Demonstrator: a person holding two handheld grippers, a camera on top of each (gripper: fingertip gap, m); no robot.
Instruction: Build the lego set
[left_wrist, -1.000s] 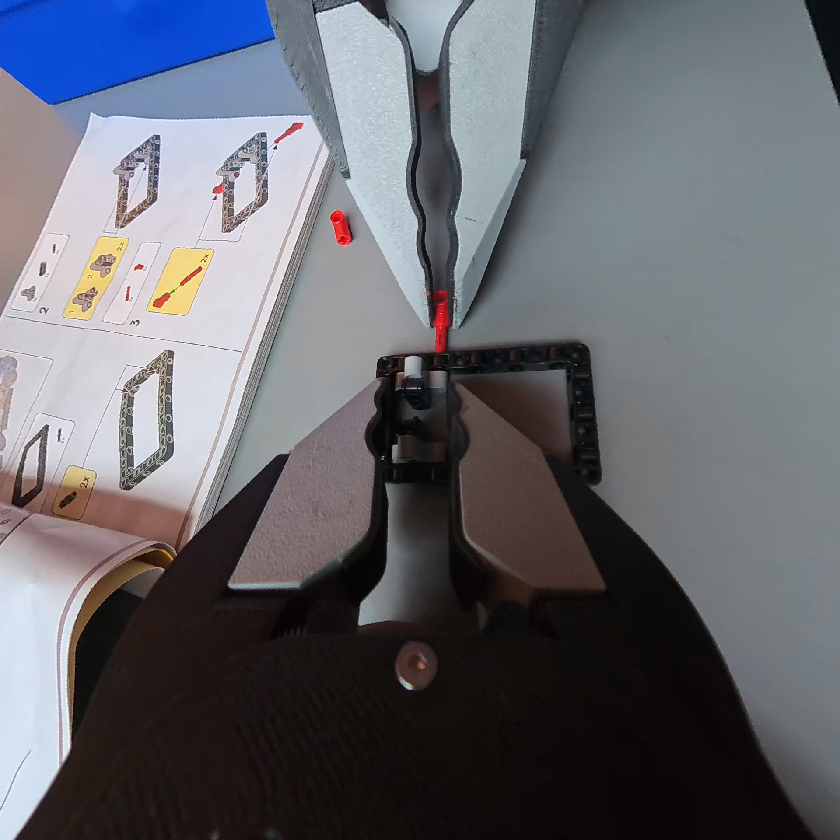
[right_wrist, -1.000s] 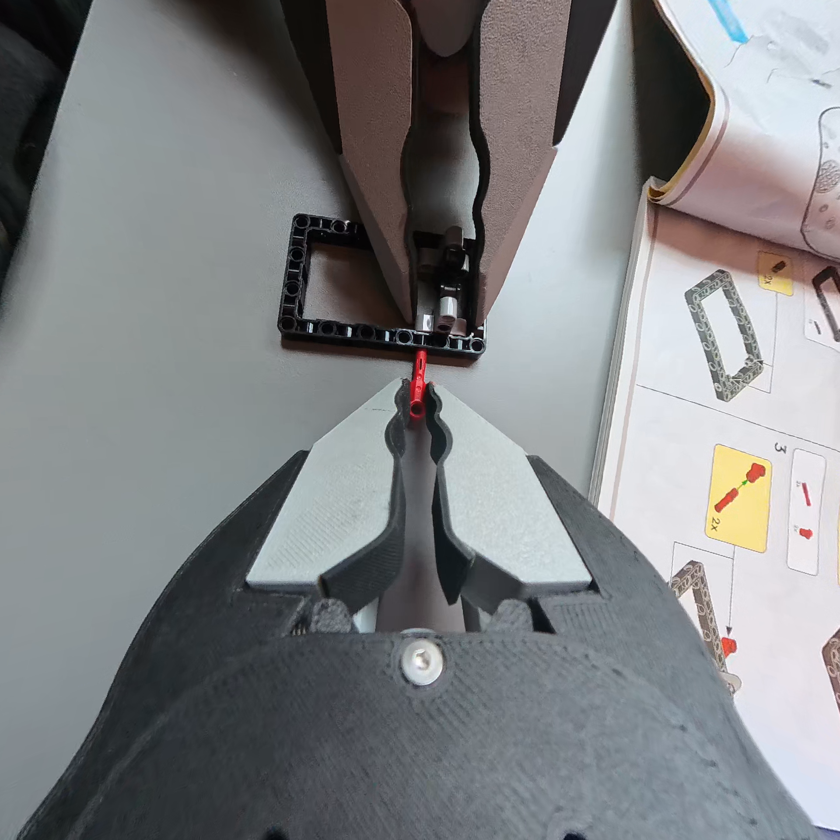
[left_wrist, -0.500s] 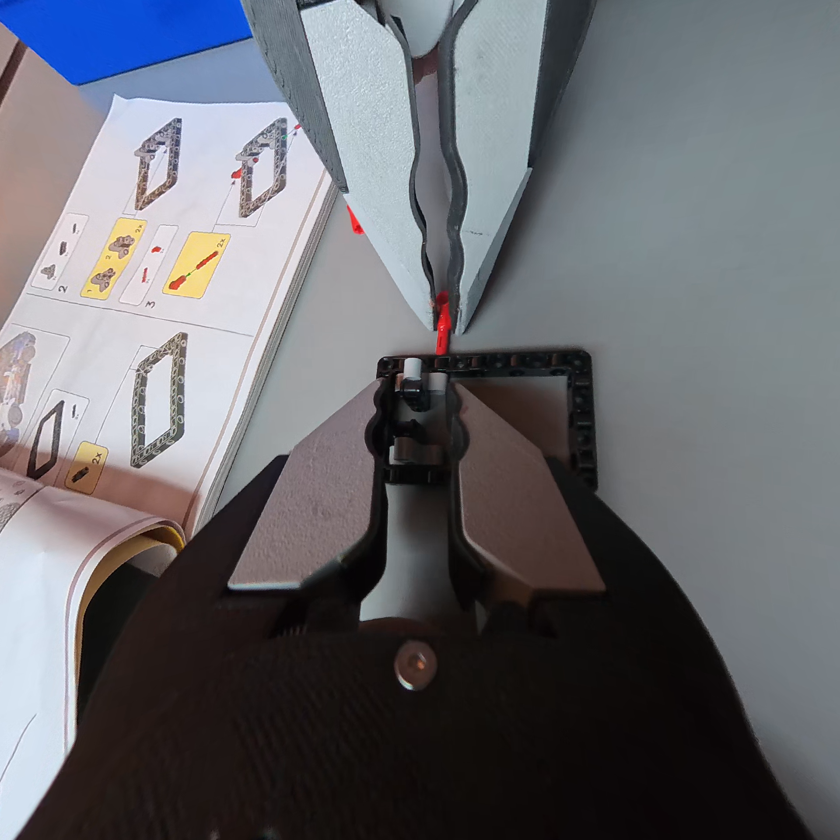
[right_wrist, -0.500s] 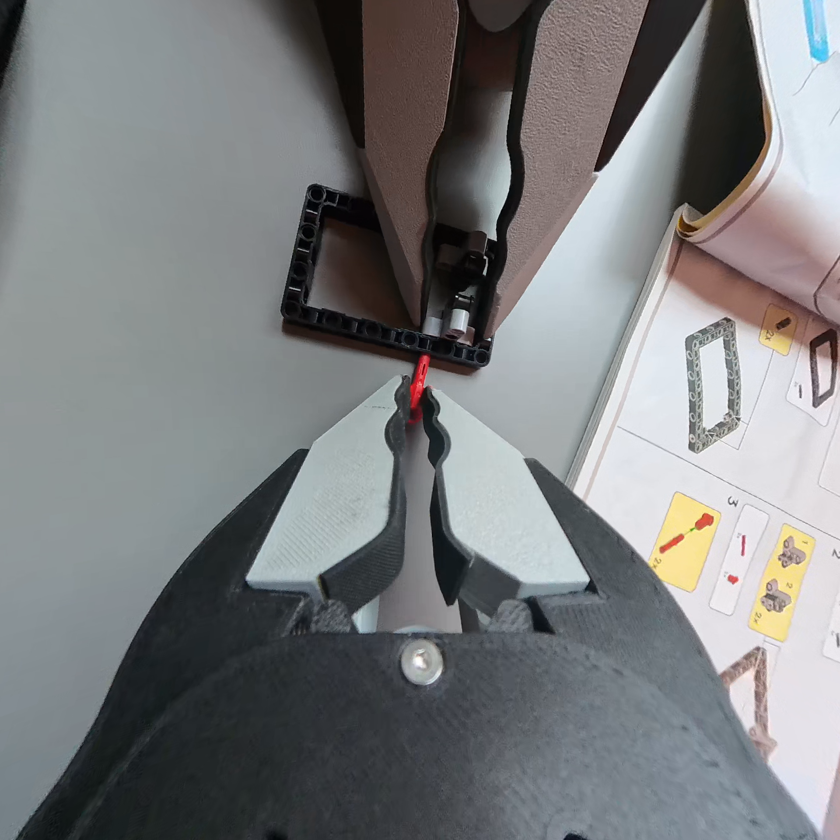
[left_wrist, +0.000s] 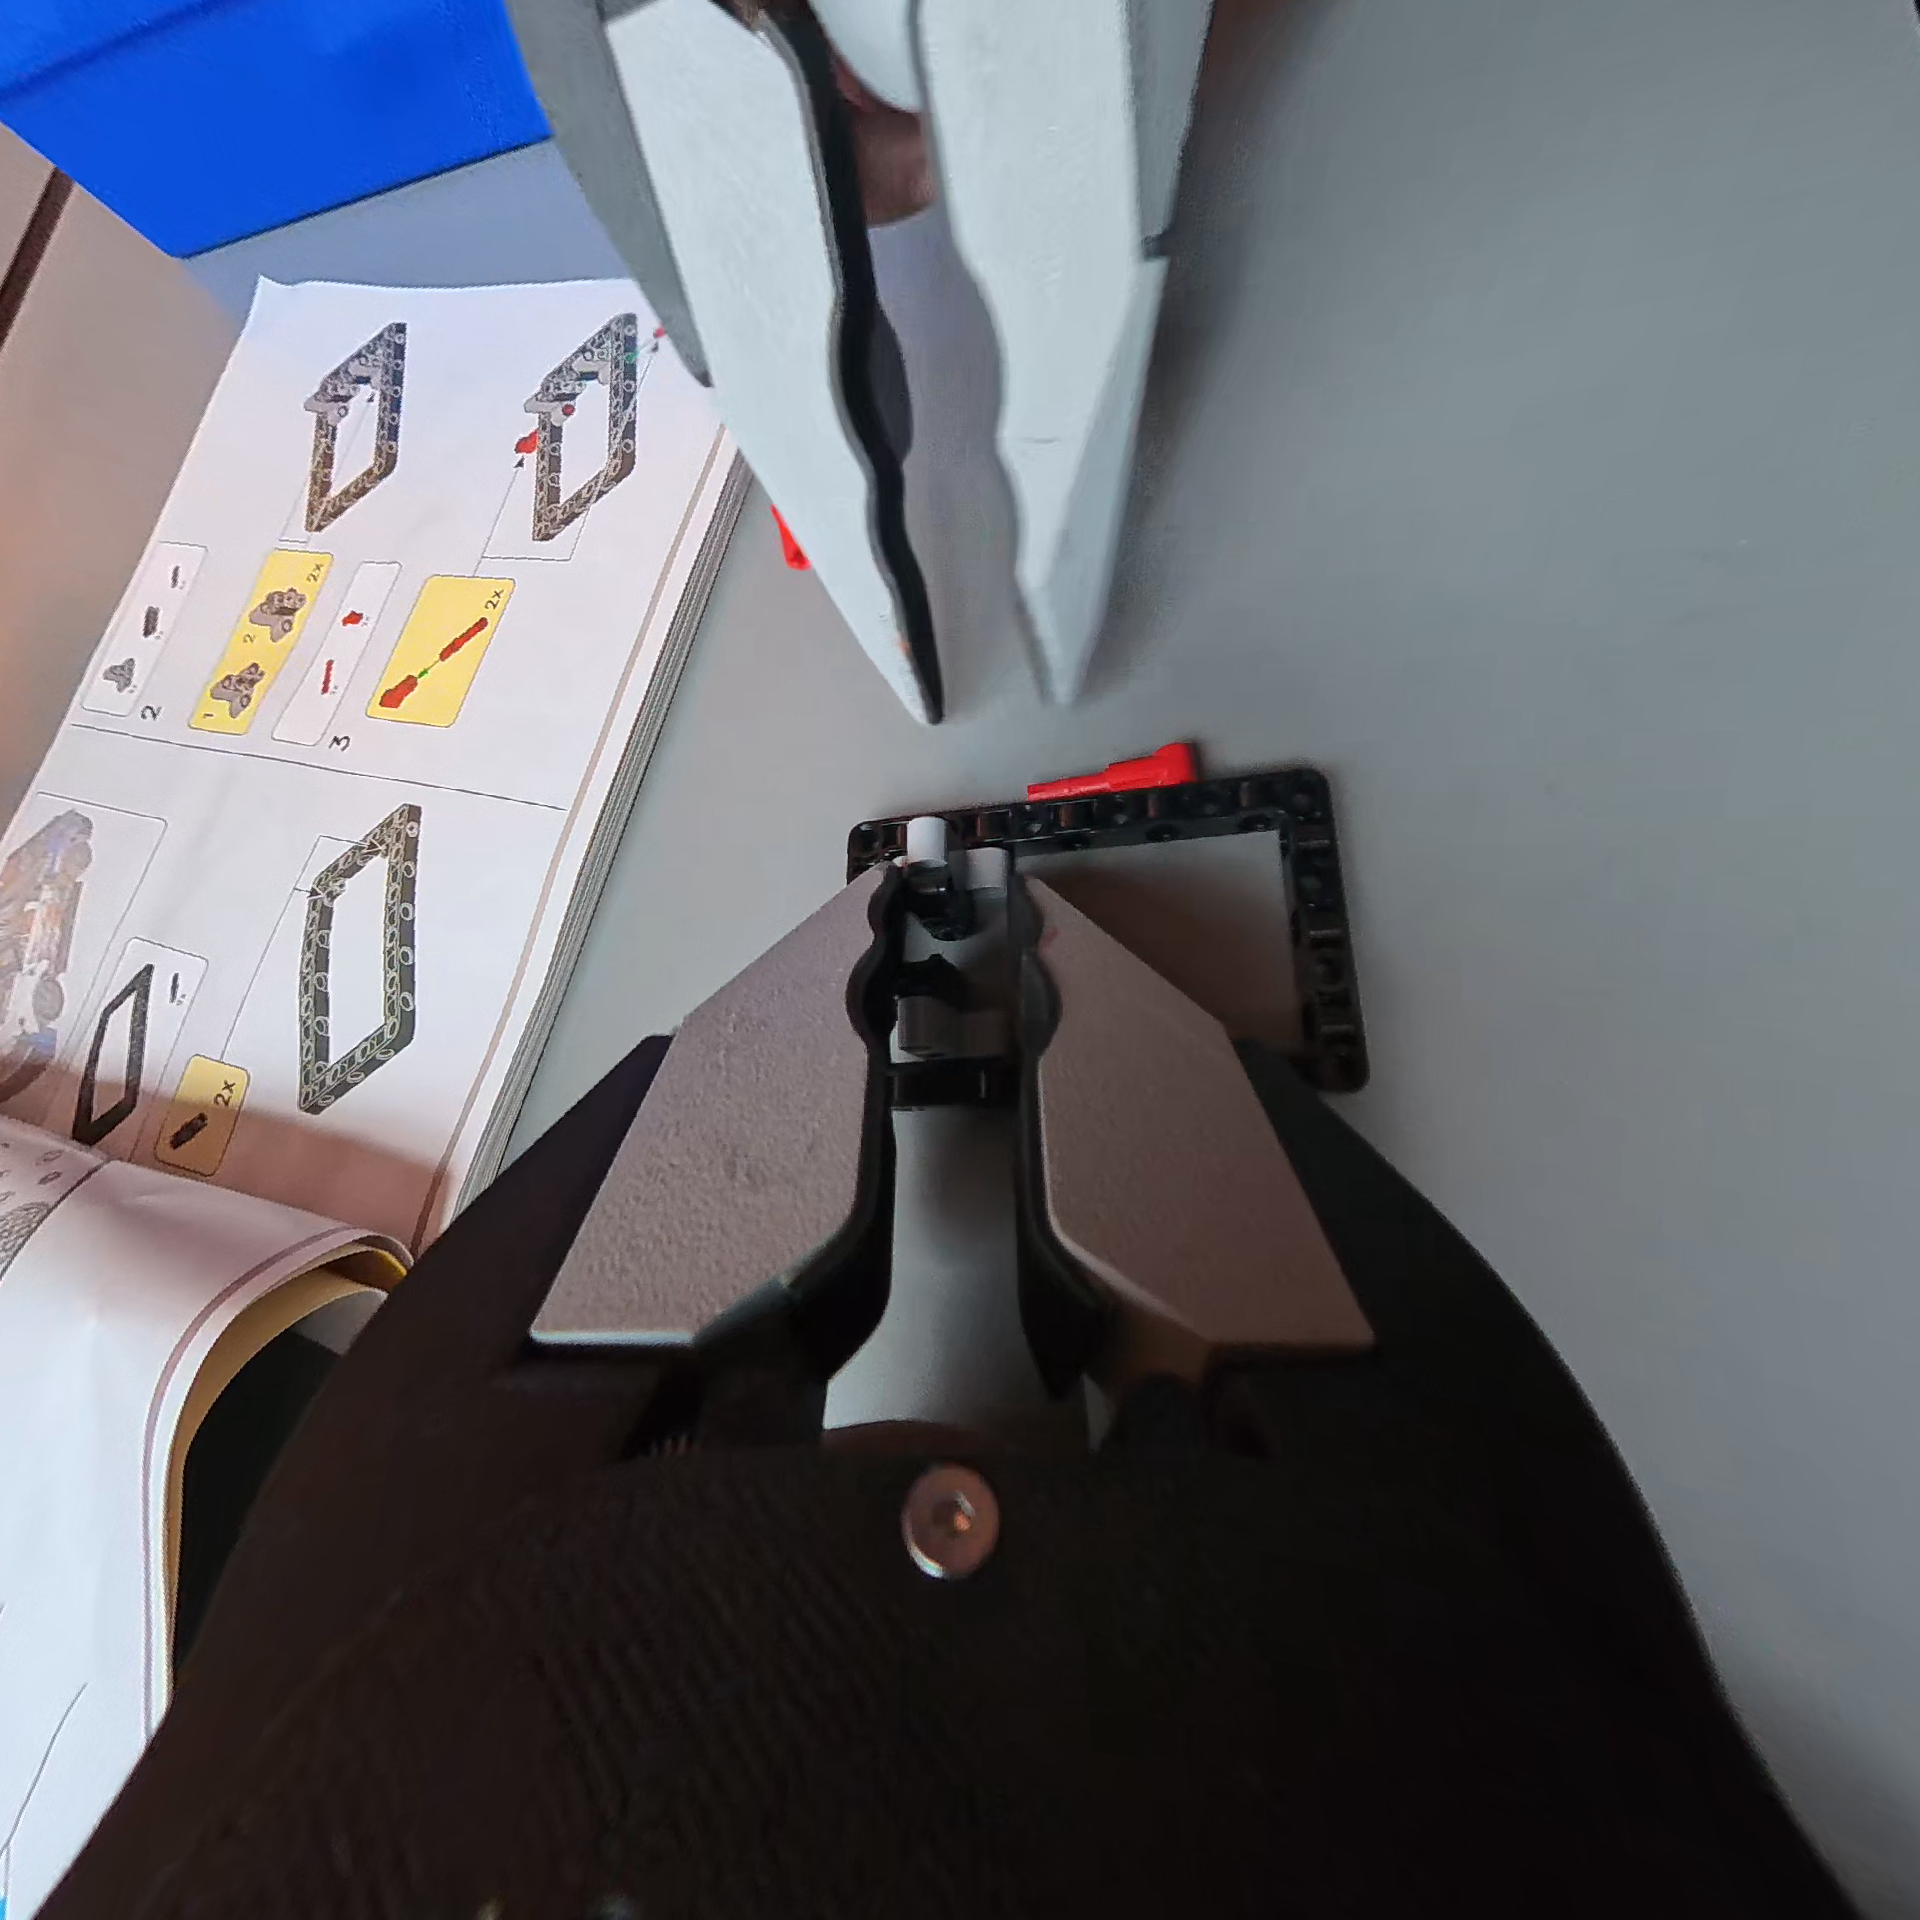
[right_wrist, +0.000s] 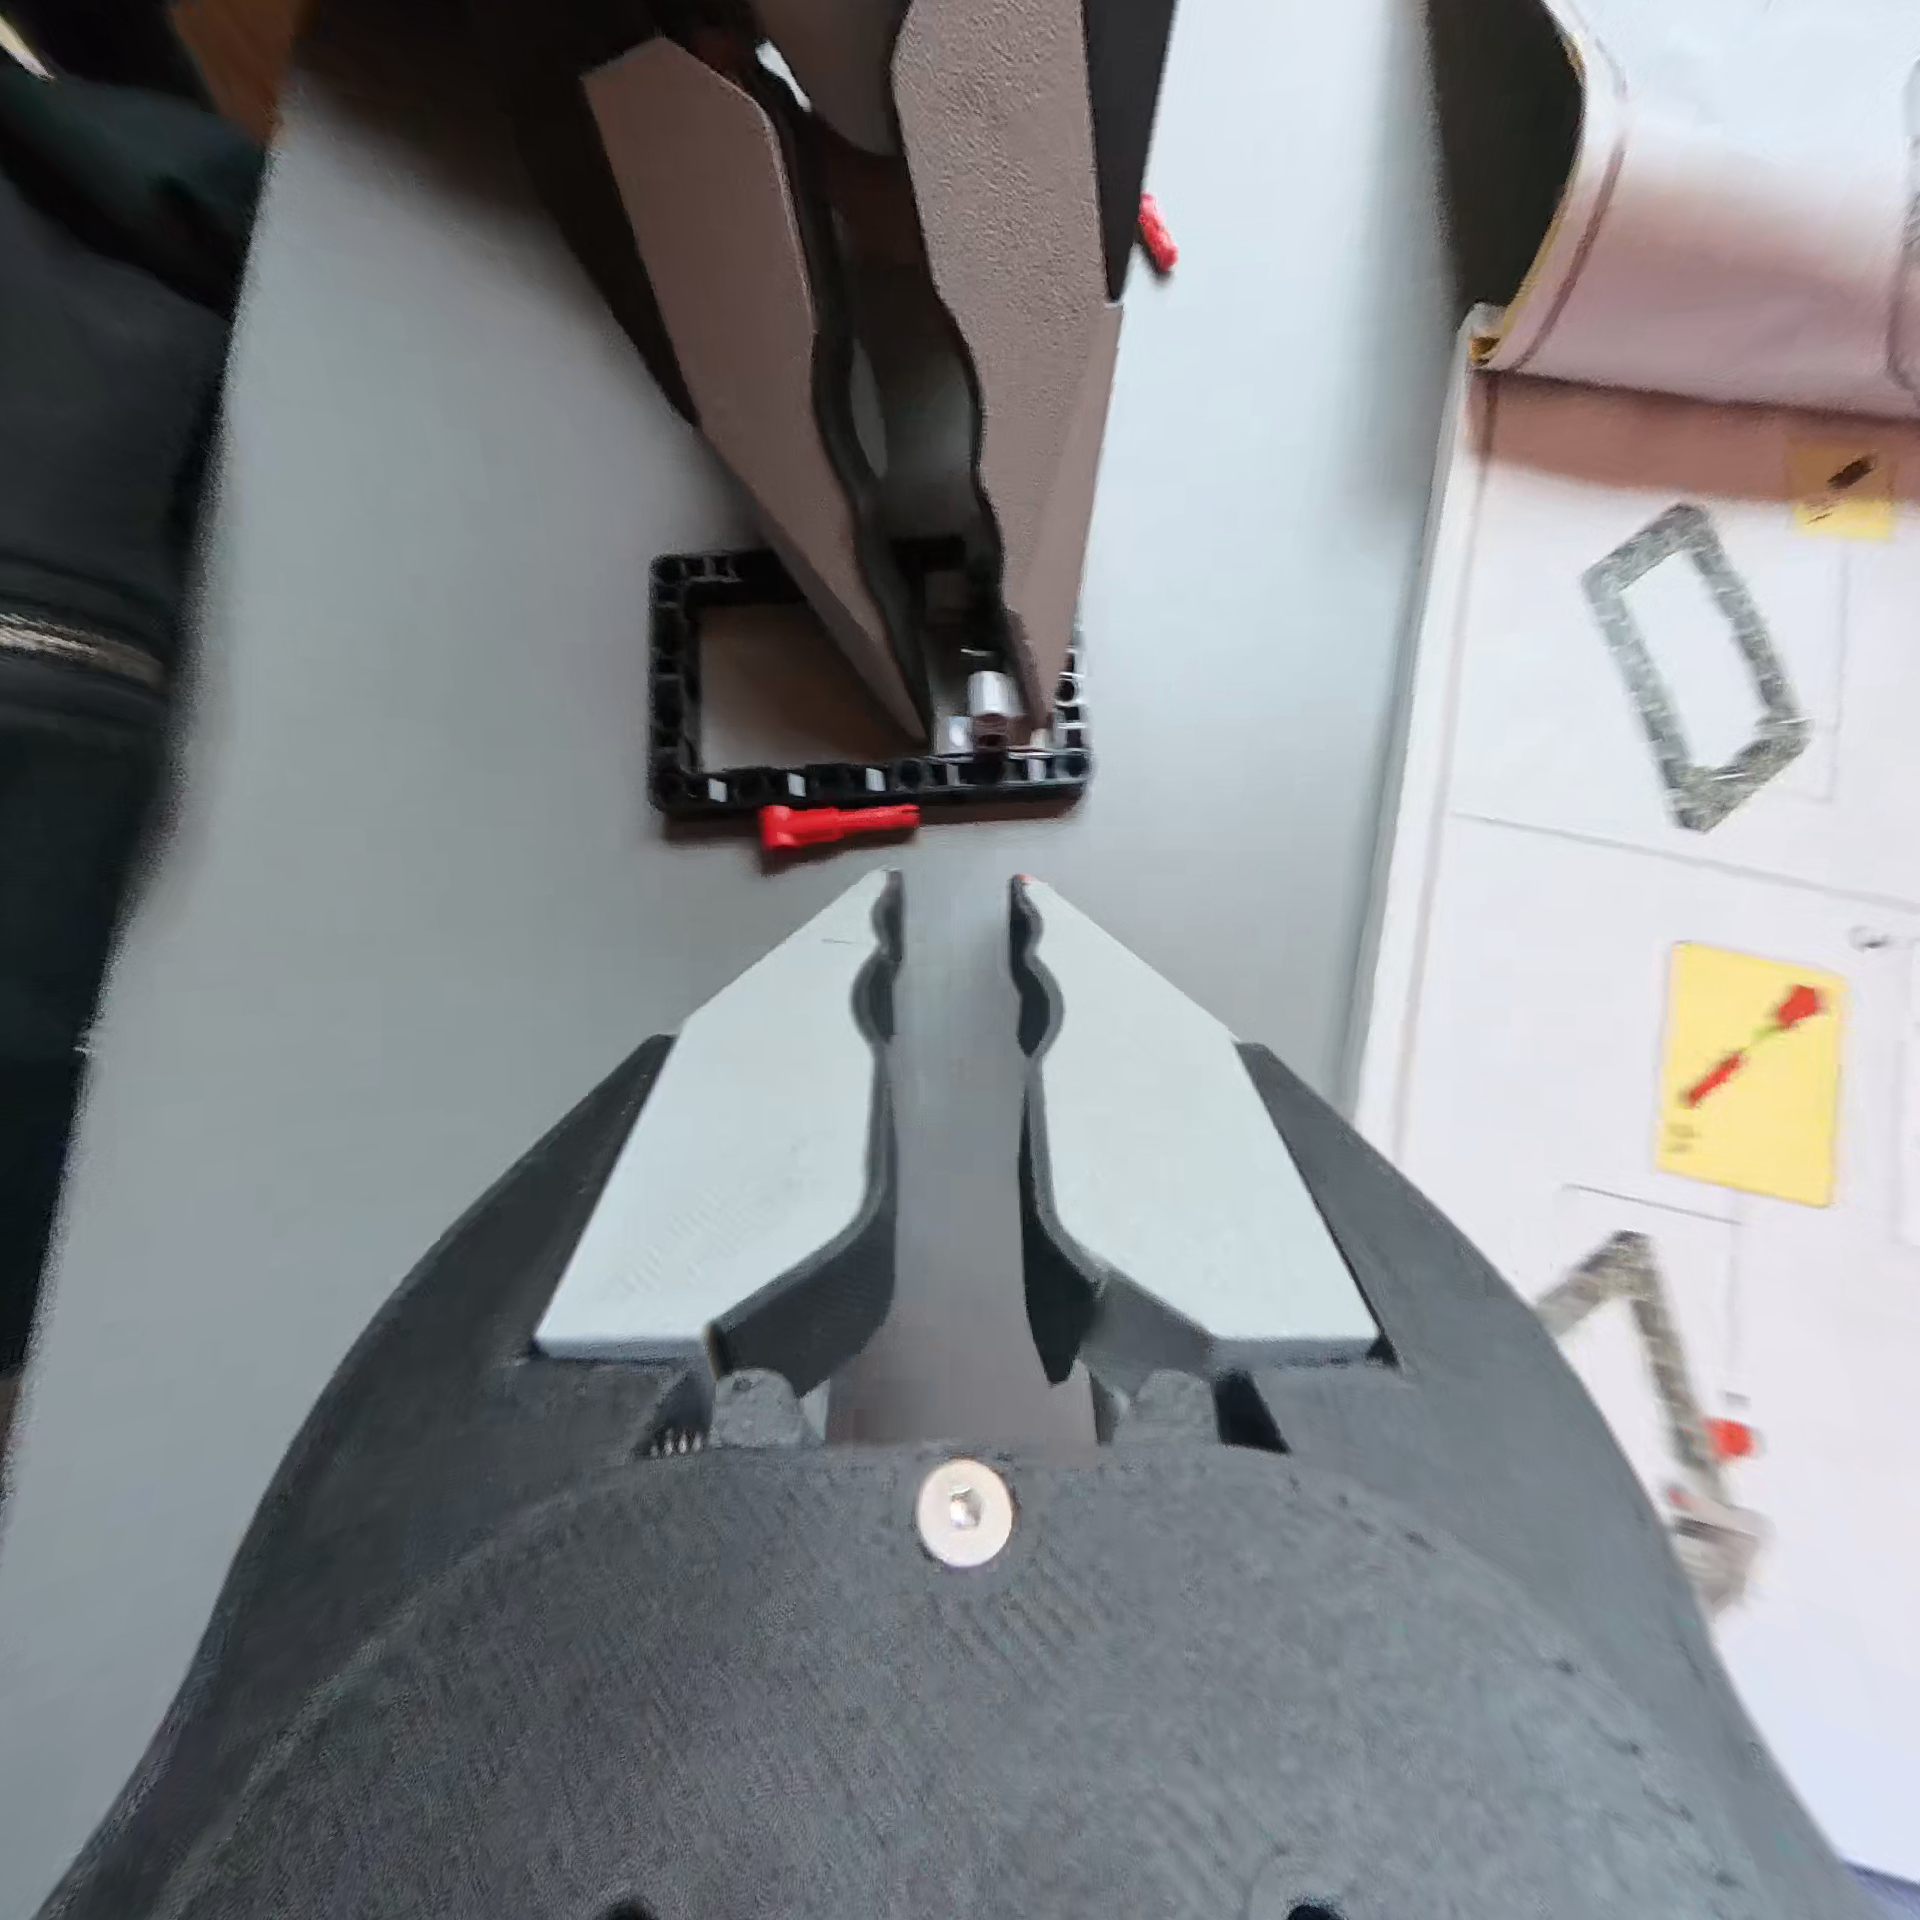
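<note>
Red axle (right_wrist: 837, 824) dropped beside black frame (right_wrist: 675, 675), right gripper (right_wrist: 954, 883) opened

This looks like a desk or hobby table indoors, probably in an office or a lab-like room, though the close views show too little of the surroundings to say which. The surface is a plain, smooth grey tabletop (left_wrist: 1558, 520) lit by soft daylight, with an open instruction booklet (left_wrist: 343, 675) lying flat on it beside a black lego frame (right_wrist: 675, 686) and a loose red pin (right_wrist: 836, 824). A blue box-like object (left_wrist: 260, 114) sits at the far edge, and a person's dark clothing (right_wrist: 94, 520) shows at one side of the table.
</note>
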